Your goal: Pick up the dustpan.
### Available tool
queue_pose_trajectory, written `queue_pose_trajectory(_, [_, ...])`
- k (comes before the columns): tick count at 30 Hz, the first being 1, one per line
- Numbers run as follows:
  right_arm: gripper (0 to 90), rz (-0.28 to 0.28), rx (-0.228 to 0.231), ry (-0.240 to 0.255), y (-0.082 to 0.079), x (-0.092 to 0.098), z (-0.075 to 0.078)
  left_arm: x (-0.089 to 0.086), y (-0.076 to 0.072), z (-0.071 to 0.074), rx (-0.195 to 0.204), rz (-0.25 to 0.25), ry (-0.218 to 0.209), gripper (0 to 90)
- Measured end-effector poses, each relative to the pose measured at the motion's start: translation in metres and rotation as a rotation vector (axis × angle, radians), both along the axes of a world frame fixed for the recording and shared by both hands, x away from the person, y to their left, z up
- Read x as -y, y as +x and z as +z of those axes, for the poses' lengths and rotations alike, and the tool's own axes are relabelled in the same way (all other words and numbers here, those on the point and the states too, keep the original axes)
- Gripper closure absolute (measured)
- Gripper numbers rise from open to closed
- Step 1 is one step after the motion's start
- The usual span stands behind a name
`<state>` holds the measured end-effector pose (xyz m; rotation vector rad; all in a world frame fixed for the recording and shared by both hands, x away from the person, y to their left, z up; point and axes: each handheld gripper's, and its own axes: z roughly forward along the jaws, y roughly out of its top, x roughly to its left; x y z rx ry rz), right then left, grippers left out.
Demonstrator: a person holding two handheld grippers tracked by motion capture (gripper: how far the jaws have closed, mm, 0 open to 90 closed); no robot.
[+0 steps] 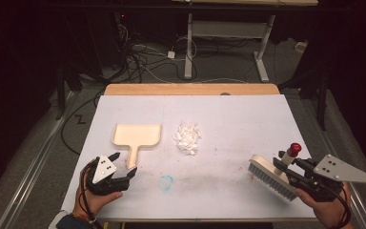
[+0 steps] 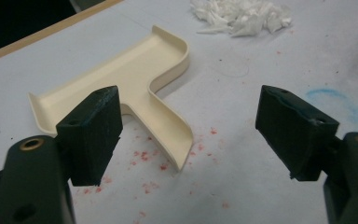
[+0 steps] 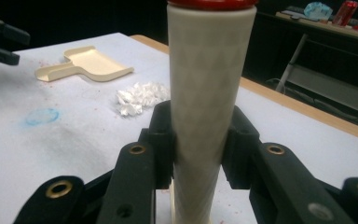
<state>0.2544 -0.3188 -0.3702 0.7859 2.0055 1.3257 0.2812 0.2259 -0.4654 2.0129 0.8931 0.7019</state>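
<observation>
On the white tabletop (image 1: 238, 119) the work in hand looks like a sweep-up: a small heap of white scraps (image 1: 188, 137) lies near the middle, a cream dustpan (image 1: 137, 136) sits just to its left with the handle pointing toward the person, and a brush (image 1: 271, 176) is at the right edge. The right tool (image 1: 286, 168) is clamped on the brush's pale, red-capped handle; in the right gripper view both pads press against that handle (image 3: 209, 93), which stands upright between them, while the bristles rest low on the tabletop in the high view. The left tool (image 1: 124, 164) hovers at the near end of the dustpan's handle with its jaws apart; in the left gripper view the handle's end (image 2: 170, 135) lies between the two black pads (image 2: 93, 130), nearer the left one, and neither pad touches it. I judge the step to be the pick-up of the dustpan, with the brush already secured. The next move likely calls for easing the left tool forward and down so the flat handle sits squarely between the pads, then closing firmly without tipping the pan. After that, the pan's open lip has to come beside the scraps.
</observation>
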Motion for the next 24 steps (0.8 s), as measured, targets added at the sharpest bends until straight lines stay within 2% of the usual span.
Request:
queue_pose_trajectory(8, [70.1, -0.009, 0.022, -0.012, -0.005, 0.001, 0.003, -0.002, -0.002, 0.001, -0.012, 0.018, -0.006, 22.0])
queue_pose_trajectory(12, [70.1, -0.013, 0.027, -0.01, -0.007, 0.0, 0.006, -0.002, 0.001, -0.001, -0.052, 0.042, -0.002, 21.0])
queue_pose_trajectory(14, [70.1, -0.015, 0.026, -0.009, -0.006, 0.0, 0.006, -0.002, 0.008, -0.003, -0.107, 0.084, -0.013, 20.8])
queue_pose_trajectory(16, [70.1, -0.025, 0.022, -0.017, -0.005, -0.001, 0.006, -0.002, 0.013, -0.005, -0.156, 0.113, -0.037, 20.7])
queue_pose_trajectory(18, [70.1, -0.027, 0.021, -0.02, -0.005, -0.001, 0.005, -0.001, 0.019, -0.008, -0.212, 0.128, -0.051, 19.7])
queue_pose_trajectory(19, [70.1, -0.028, 0.02, -0.021, -0.005, -0.001, 0.005, 0.0, 0.023, -0.009, -0.243, 0.152, -0.05, 20.2])
queue_pose_trajectory(20, [70.1, -0.031, 0.021, -0.023, -0.005, -0.001, 0.005, 0.001, 0.027, -0.01, -0.264, 0.175, -0.055, 20.7])
queue_pose_trajectory(22, [70.1, -0.032, 0.022, -0.026, -0.006, -0.001, 0.005, 0.004, 0.035, -0.01, -0.289, 0.187, -0.069, 20.7])
queue_pose_trajectory(24, [70.1, -0.036, 0.031, -0.021, -0.007, 0.0, 0.005, 0.007, 0.047, -0.008, -0.324, 0.231, -0.082, 23.1])
